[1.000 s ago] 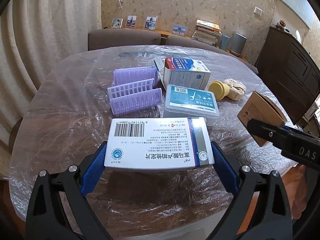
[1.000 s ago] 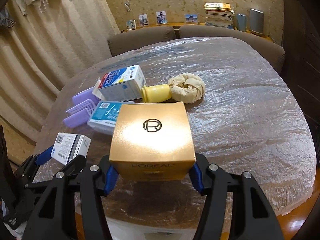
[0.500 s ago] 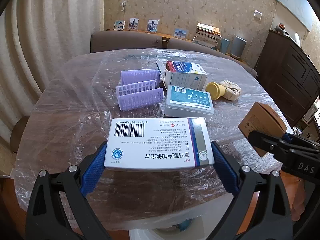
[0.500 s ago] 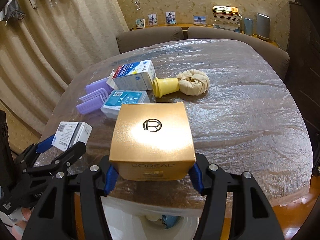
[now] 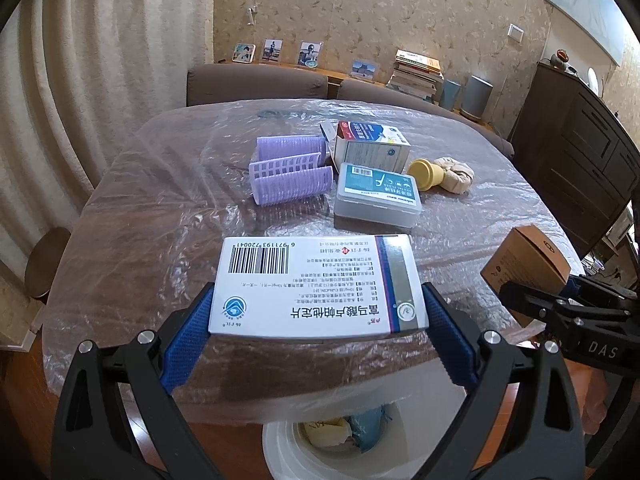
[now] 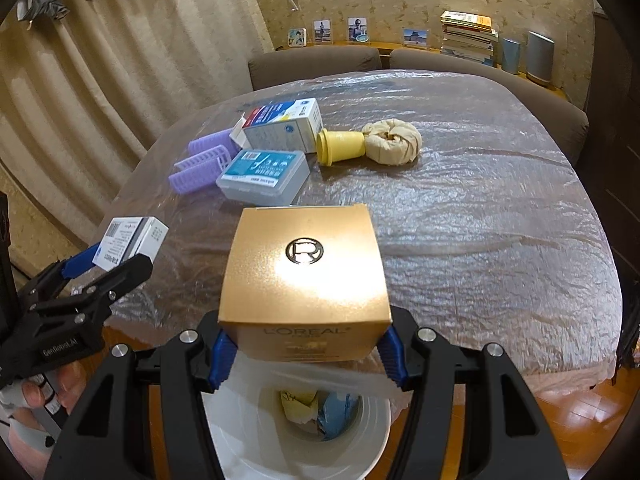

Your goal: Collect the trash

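My left gripper (image 5: 318, 332) is shut on a white medicine box (image 5: 316, 286) with a barcode, held above the table's near edge. It also shows in the right wrist view (image 6: 128, 242). My right gripper (image 6: 306, 354) is shut on a gold L'Oreal box (image 6: 304, 280), held over a white trash bin (image 6: 372, 440) that stands on the floor below the table edge. The bin (image 5: 284, 448) holds yellow and blue scraps. The gold box also shows at the right of the left wrist view (image 5: 526, 264).
On the plastic-covered table (image 6: 480, 208) lie purple hair rollers (image 5: 288, 168), a red-blue-white carton (image 5: 372, 144), a clear case with teal label (image 5: 378, 196), a yellow cup (image 5: 426, 172) and a beige cloth bundle (image 5: 456, 174). Sofa behind, dark cabinet (image 5: 580, 160) at right.
Both grippers have drawn back from the table with their boxes. The white trash bin has come into view below them, under the gold box.
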`<move>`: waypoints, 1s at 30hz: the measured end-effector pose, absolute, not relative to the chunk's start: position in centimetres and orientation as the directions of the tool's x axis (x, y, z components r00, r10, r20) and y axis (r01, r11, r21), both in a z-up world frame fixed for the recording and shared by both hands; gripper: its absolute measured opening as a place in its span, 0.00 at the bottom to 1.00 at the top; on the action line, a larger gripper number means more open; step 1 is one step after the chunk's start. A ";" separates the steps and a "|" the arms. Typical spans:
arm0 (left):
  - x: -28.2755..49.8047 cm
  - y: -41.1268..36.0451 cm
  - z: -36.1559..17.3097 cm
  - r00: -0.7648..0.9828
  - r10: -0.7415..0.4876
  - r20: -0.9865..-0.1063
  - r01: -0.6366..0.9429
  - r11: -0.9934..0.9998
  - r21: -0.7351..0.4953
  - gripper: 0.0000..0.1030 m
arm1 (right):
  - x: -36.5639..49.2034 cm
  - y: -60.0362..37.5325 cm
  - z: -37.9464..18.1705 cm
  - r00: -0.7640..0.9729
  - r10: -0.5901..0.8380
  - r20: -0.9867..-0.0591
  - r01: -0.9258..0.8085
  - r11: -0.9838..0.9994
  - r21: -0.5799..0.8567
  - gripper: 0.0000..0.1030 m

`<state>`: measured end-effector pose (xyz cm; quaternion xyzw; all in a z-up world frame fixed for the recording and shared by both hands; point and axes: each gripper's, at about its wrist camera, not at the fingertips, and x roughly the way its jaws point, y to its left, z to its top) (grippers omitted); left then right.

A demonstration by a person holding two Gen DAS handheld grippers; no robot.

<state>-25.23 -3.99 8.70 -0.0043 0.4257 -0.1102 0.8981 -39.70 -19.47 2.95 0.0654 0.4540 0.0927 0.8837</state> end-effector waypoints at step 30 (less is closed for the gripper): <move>-31.8 -4.3 8.3 0.571 -0.208 -0.794 0.269 0.961 -0.059 0.94 | -45.6 -18.8 2.3 0.519 0.259 -0.815 -0.194 0.964 0.182 0.56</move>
